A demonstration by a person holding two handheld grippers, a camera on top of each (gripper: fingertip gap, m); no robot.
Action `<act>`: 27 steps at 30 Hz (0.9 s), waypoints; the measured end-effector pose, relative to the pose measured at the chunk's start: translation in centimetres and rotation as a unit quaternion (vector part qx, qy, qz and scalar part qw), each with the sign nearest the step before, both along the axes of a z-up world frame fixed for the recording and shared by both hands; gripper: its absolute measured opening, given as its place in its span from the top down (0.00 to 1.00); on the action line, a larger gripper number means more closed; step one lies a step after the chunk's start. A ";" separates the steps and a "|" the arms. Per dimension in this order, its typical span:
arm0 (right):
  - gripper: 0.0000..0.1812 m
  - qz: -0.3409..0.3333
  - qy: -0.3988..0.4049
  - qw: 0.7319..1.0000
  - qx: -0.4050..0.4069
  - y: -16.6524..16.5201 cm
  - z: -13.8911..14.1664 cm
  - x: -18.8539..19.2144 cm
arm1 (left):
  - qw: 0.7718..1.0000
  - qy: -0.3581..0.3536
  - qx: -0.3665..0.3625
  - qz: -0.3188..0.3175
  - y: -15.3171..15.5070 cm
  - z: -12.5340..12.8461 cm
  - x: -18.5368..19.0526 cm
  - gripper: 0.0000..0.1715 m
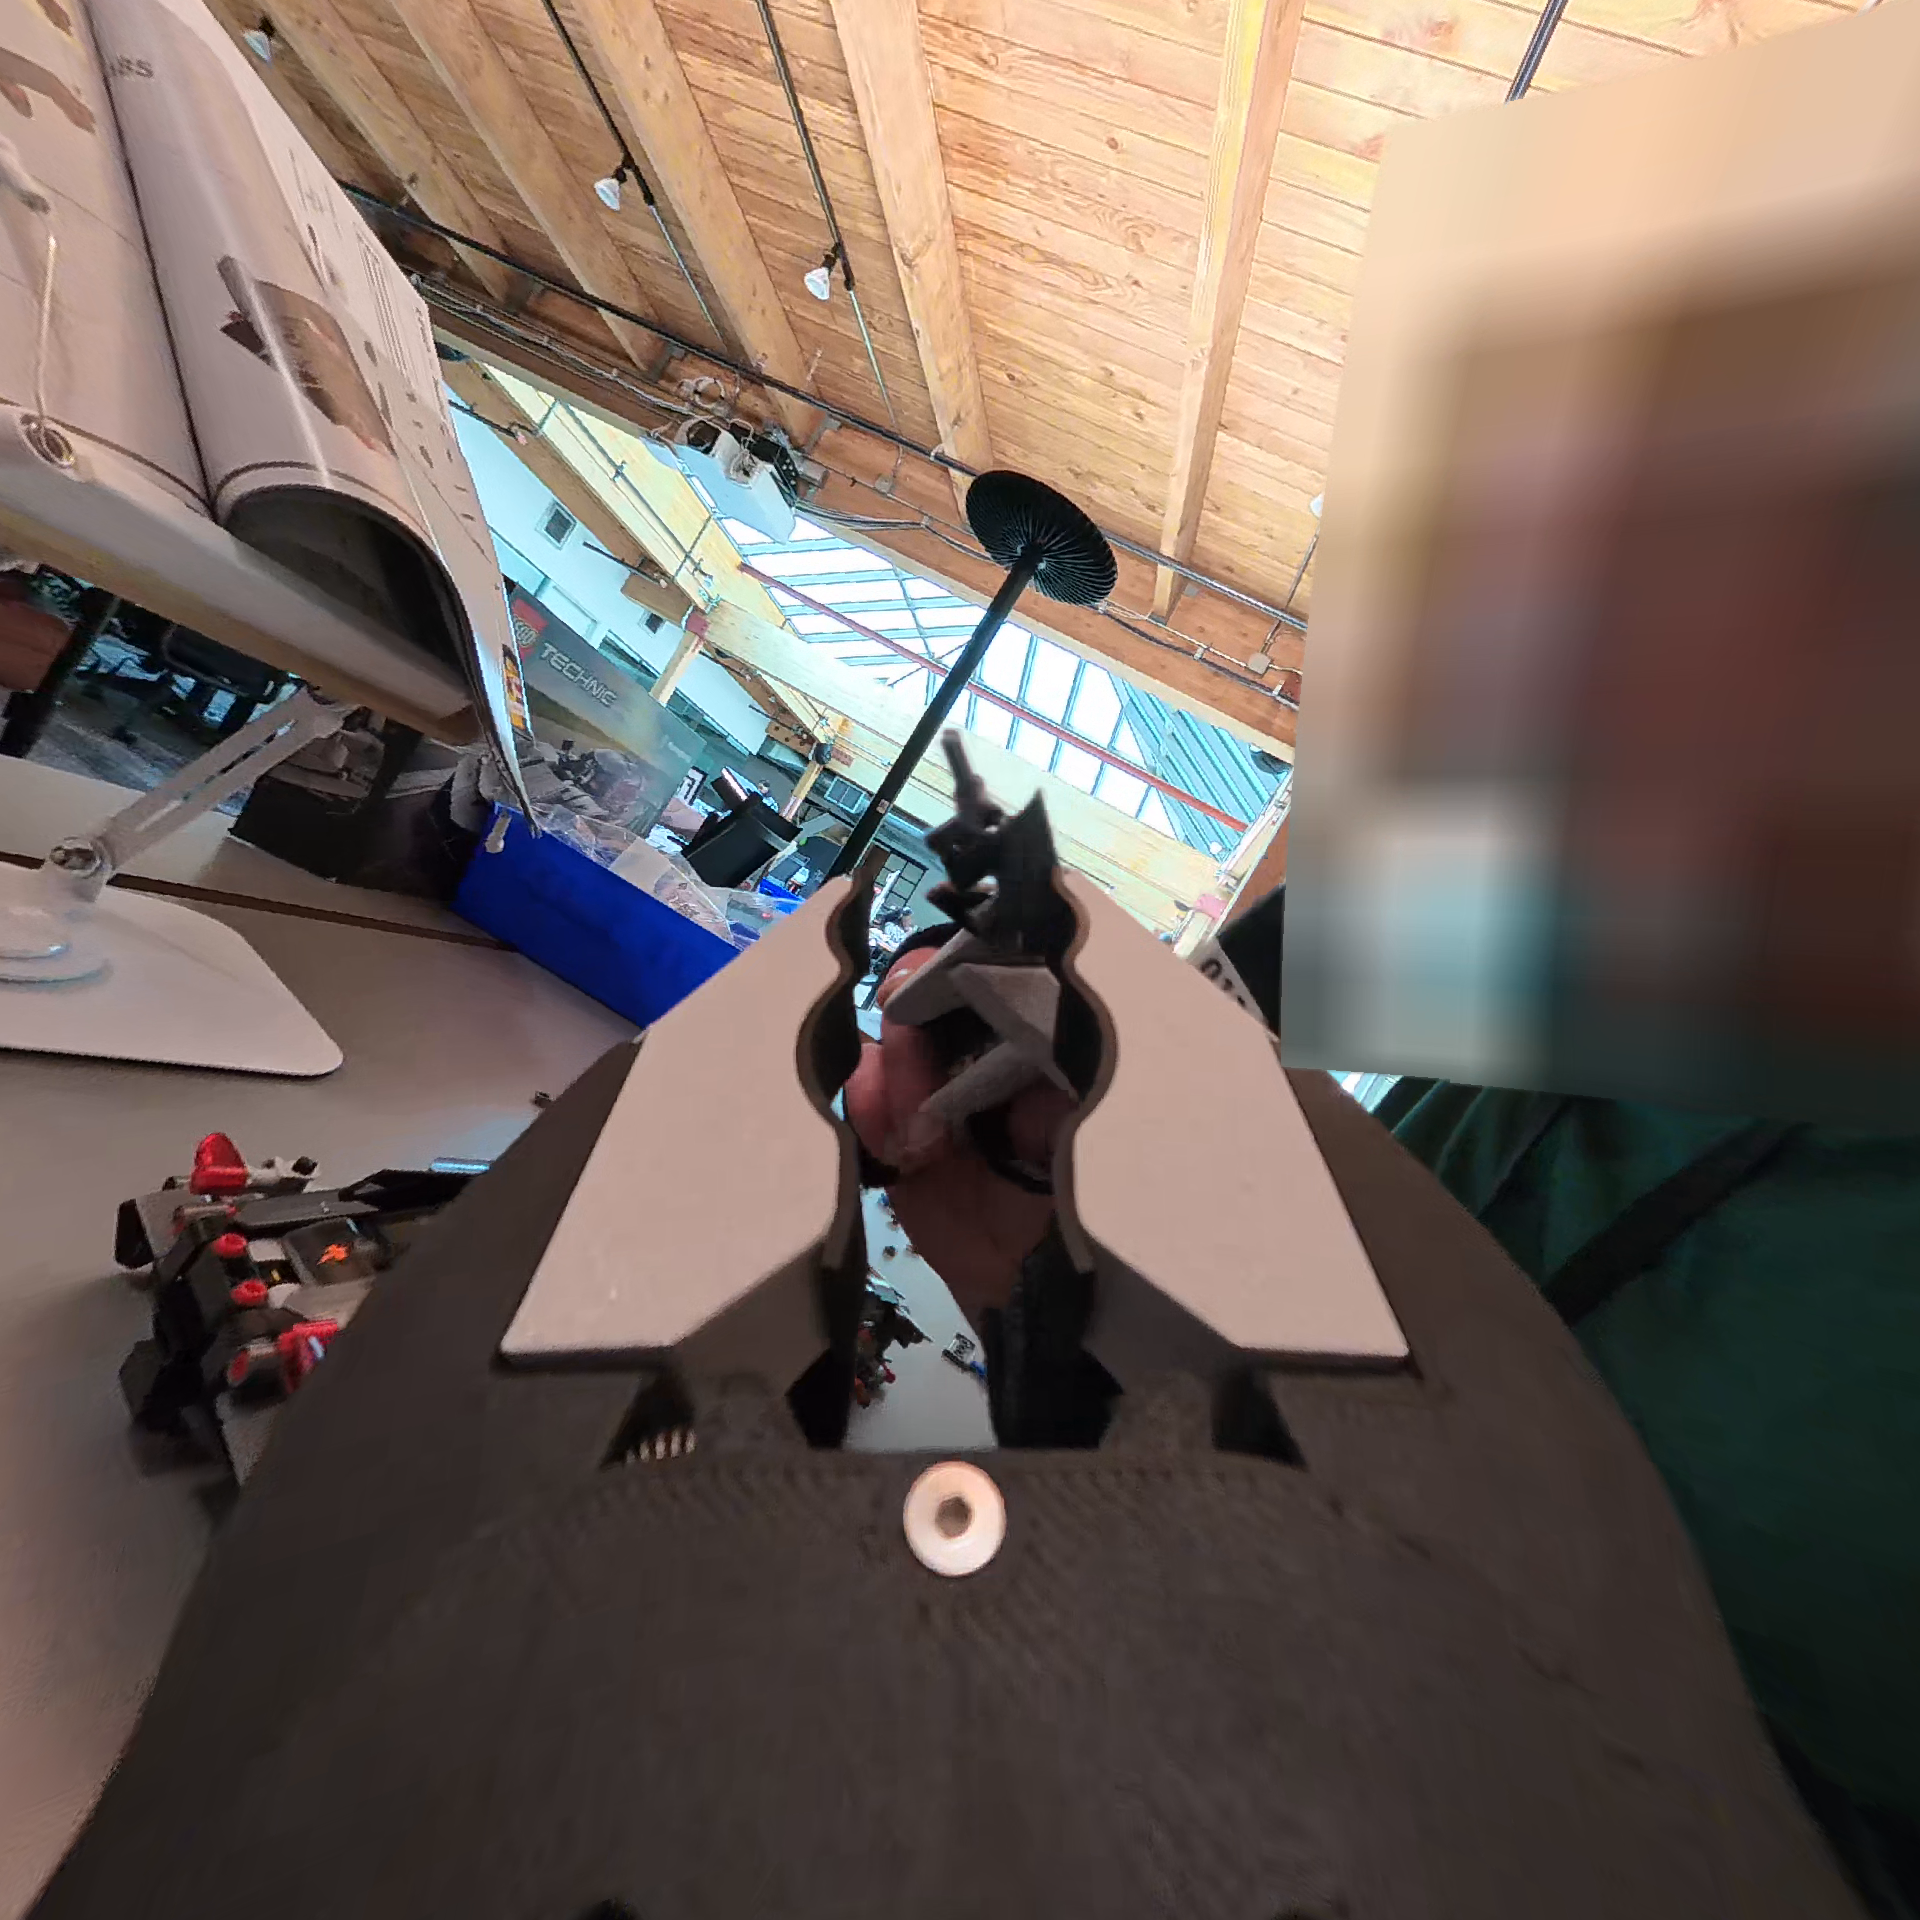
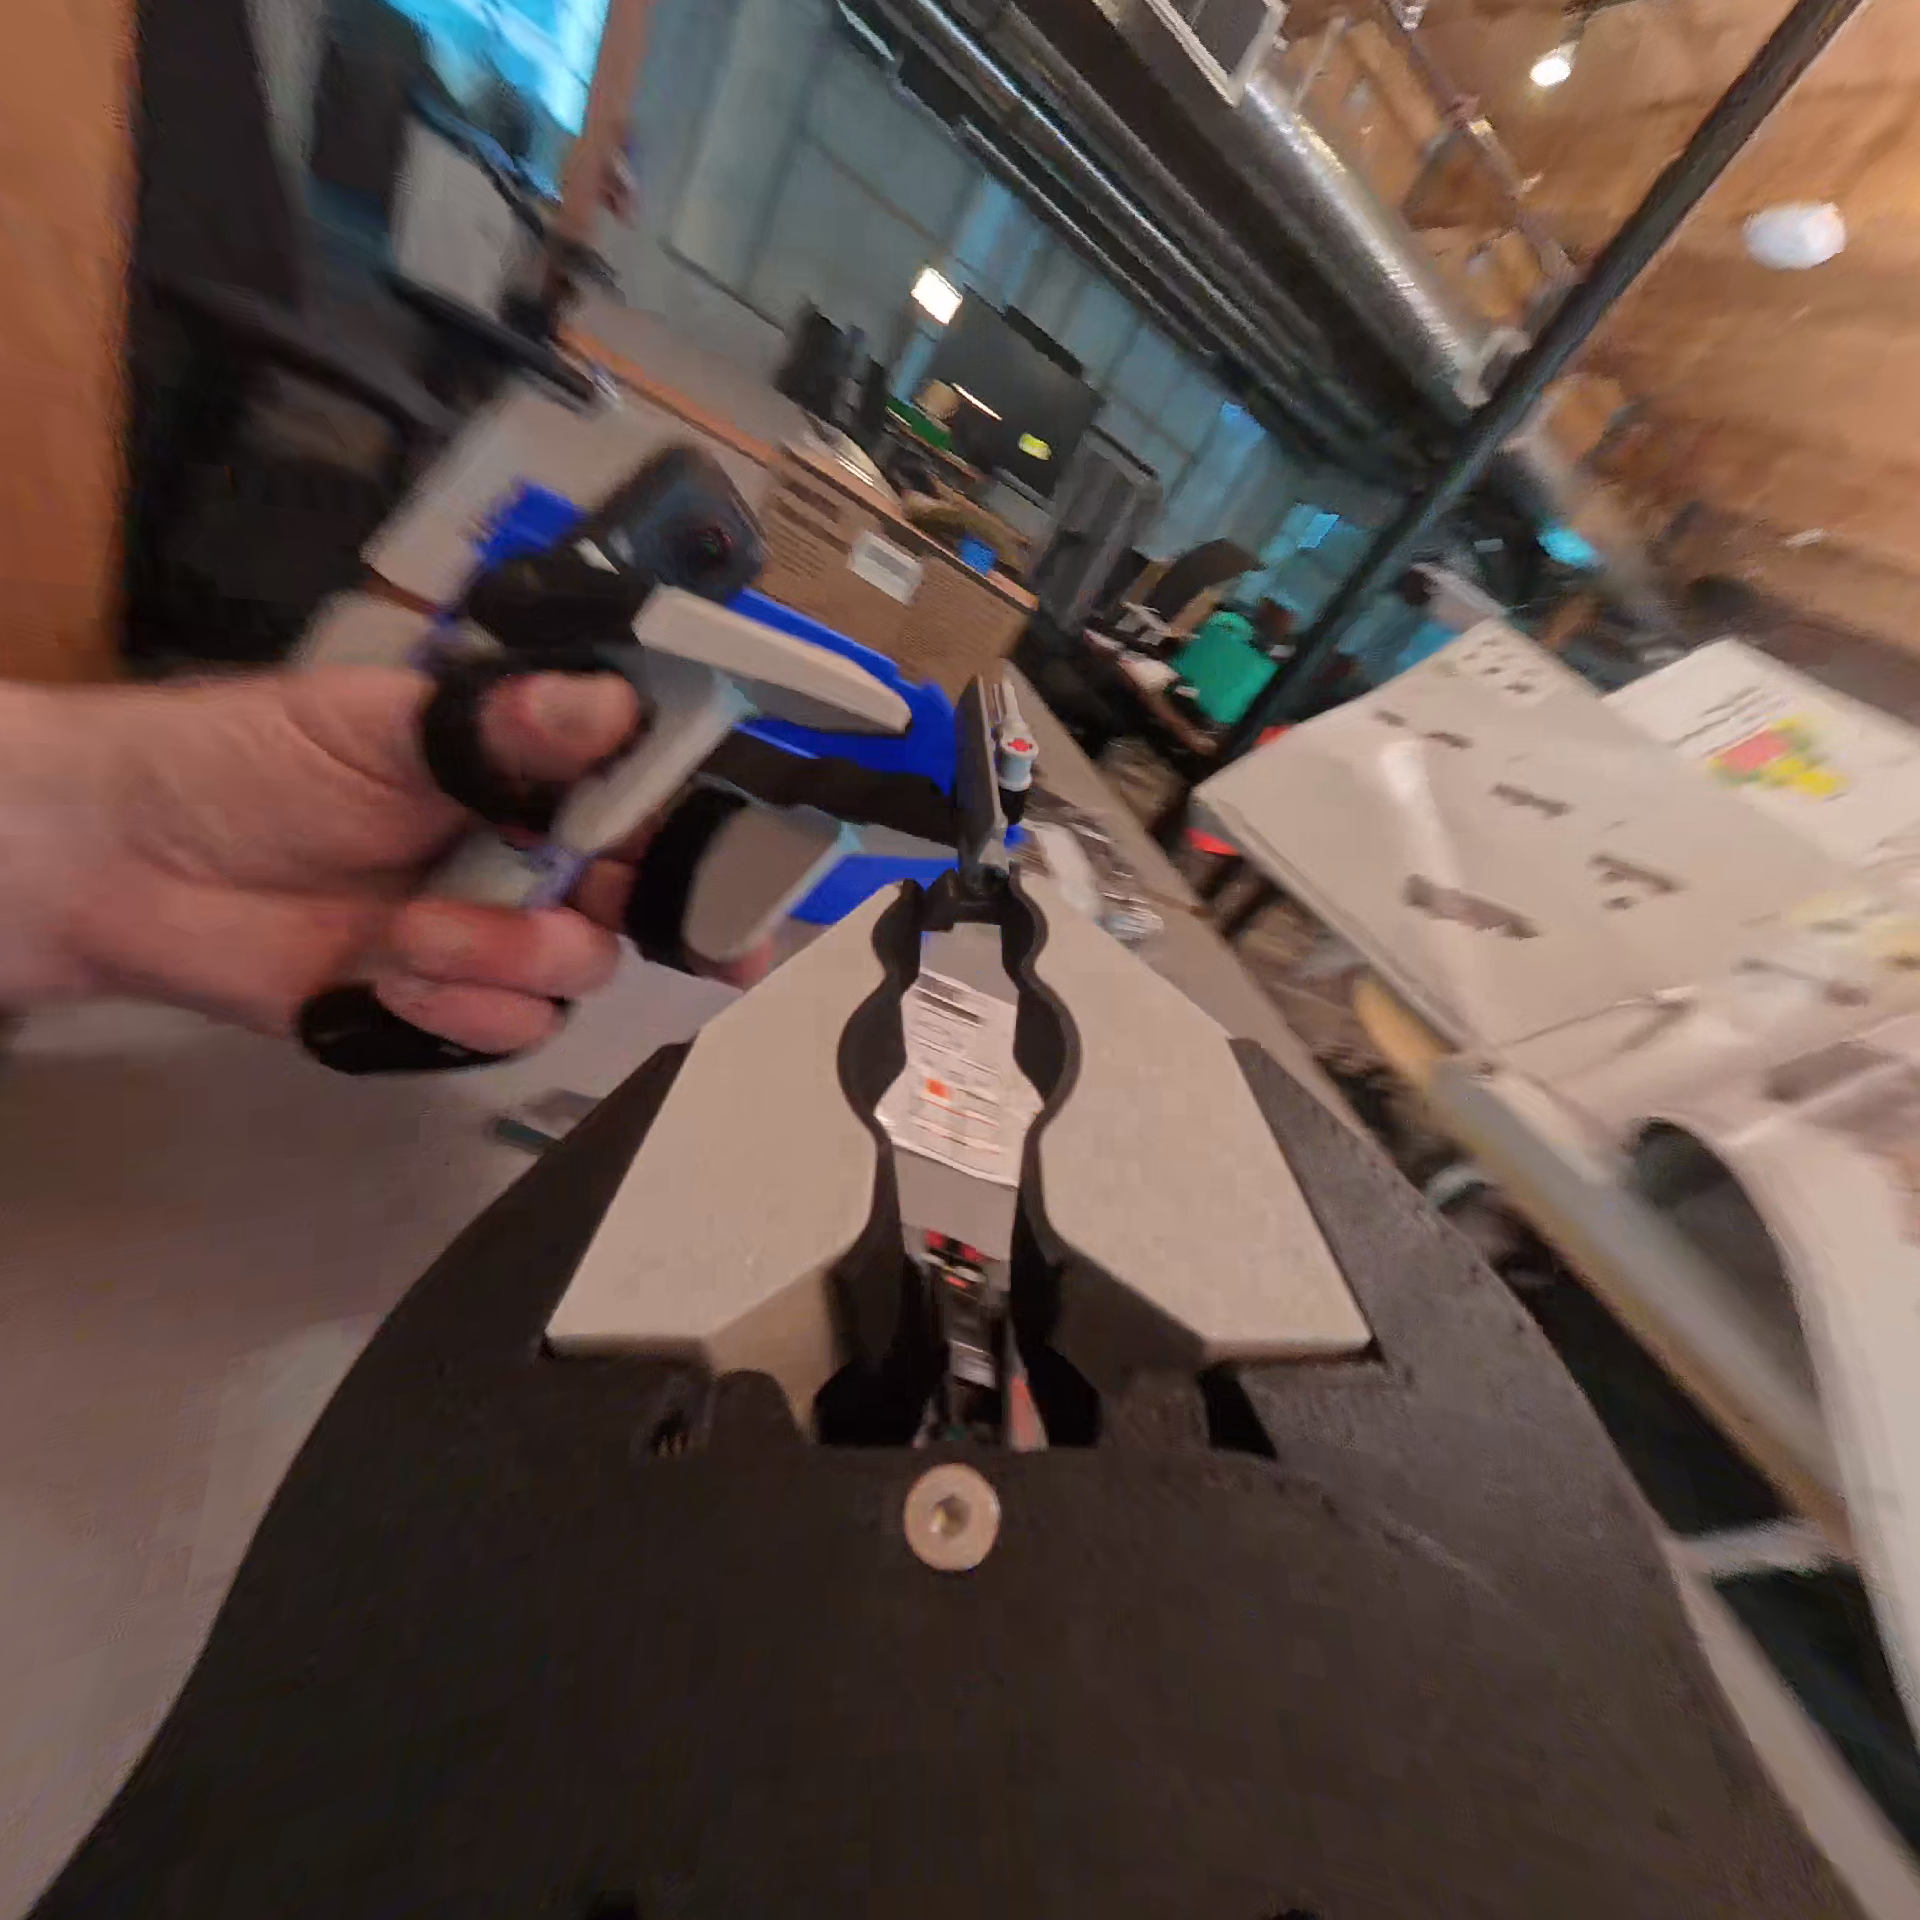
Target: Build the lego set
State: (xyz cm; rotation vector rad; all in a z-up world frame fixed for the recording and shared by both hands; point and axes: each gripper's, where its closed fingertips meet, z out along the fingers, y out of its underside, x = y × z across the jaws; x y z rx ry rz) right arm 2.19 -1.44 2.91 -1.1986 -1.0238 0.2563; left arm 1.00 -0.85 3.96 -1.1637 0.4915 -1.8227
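Observation:
My right gripper point(image 2: 964, 902) is shut on the lower end of a black lego piece point(image 2: 977, 774), a thin piece that stands up from its tips with a small grey and red part at the top. My left gripper point(image 1: 956, 894) shows from the side in the right wrist view point(image 2: 940, 805), held by a hand point(image 2: 260, 831). Its jaws stand apart around the same black piece point(image 1: 992, 857), which touches its right finger; a gap shows on the left. The right gripper's grey fingers point(image 1: 961, 997) show just behind. A partly built black, grey and red lego model point(image 1: 239, 1278) lies on the table at lower left.
An open instruction book point(image 1: 270, 343) rests on a white stand point(image 1: 145, 997) at left, and its pages also show in the right wrist view point(image 2: 1455, 883). A blue bin point(image 1: 592, 925) stands behind the table. A person in a green shirt point(image 1: 1683, 1403) is close on the right. A black pole point(image 1: 935, 707) rises behind. Less than 4 cm separates the two grippers' tips.

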 end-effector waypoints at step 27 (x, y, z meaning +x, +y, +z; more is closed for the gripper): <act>0.75 0.042 -0.067 0.997 0.016 -0.9 -2.5 -2.1 | 0.997 0.069 0.015 0.010 -0.3 -0.3 -0.7 0.85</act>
